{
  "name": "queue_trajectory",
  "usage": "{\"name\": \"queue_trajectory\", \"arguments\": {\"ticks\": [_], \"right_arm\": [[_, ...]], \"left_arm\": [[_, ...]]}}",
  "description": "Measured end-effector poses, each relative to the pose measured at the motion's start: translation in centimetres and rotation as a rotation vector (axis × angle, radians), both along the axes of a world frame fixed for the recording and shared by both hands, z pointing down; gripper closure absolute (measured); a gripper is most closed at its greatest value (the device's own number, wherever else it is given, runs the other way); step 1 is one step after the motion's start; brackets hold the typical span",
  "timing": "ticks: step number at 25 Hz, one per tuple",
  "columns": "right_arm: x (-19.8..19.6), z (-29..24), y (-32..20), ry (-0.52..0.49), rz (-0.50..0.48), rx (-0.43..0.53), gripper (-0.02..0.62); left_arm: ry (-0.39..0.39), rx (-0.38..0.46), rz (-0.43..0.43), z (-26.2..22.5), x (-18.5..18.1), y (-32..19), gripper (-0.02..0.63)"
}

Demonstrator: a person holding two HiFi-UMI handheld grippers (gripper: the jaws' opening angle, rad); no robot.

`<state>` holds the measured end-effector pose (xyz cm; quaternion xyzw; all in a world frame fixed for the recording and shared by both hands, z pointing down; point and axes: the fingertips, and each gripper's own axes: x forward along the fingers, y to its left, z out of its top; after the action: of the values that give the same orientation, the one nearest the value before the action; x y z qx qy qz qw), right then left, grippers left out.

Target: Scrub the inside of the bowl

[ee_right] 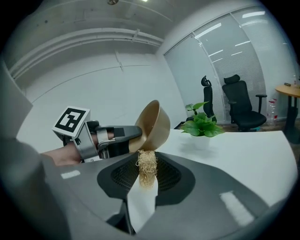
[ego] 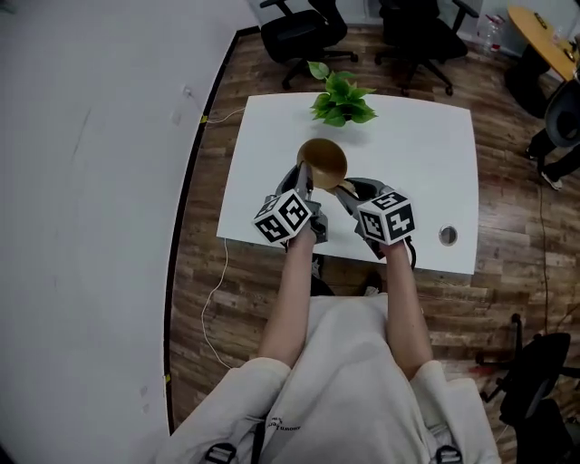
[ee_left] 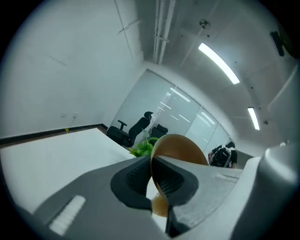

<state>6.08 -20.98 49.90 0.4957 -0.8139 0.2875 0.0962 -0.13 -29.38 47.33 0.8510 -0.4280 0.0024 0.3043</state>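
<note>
A wooden floor (ego: 227,299) is seen round a white table (ego: 426,154), with a pale wall (ego: 91,181) along the left and black office chairs (ego: 299,27) beyond the far edge. The lower part of the head view is filled by a person's light shirt (ego: 353,362), from which two bare forearms are stretched to the near edge of the table. A green potted plant (ego: 342,100) is set near the far edge. The brown bowl (ego: 323,163) is held up over the middle of the table, between the plant and the two claws. It is tipped on its side, with its rounded back turned toward the plant in the right gripper view. The left gripper (ego: 304,177) is closed on the bowl. In the left gripper view its two pads are seen pressed together on the thin rim, one on each face of the wall. The right gripper (ego: 349,190) is brought in just beside it from the right. Its jaws are drawn nearly together on a small bundle of straw-coloured scrubbing fibre (ee_right: 147,164), which stands upright between the pads. The top of the bundle is met by the lower edge of the bowl; whether it reaches inside cannot be told. A small round metal thing (ego: 448,236) lies near the table's front right edge.
</note>
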Motion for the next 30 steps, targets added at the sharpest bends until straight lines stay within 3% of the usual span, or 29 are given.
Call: {"name": "queue_trajectory", "arguments": {"ticks": [5,11,15,19,24,30], "right_arm": [[0.0,-0.4,1.8,-0.107,-0.012,0.032,0.479],[1.2,-0.2,3.1,-0.228,0.005,0.059,0.479],[2.0,-0.1,3.9,-0.186,0.011,0.049,0.479],[3.7,-0.4,3.7,-0.136,0.045,0.045,0.479],[5.1,-1.0,3.3,-0.09,0.089,0.04,0.479],[6.3,-1.9,2.5,-0.143,0.127,0.054,0.48]], "left_arm": [[0.207,-0.111,-0.019,0.4,1.6,2.8,0.592],[0.257,-0.142,-0.023,0.9,2.9,4.3,0.592],[0.172,-0.103,-0.042,1.1,1.9,4.4,0.592],[0.011,-0.018,-0.057,0.7,0.9,3.9,0.592],[-0.167,0.067,0.009,0.5,0.8,4.6,0.592],[-0.256,0.145,0.111,0.2,0.8,5.2,0.592]]}}
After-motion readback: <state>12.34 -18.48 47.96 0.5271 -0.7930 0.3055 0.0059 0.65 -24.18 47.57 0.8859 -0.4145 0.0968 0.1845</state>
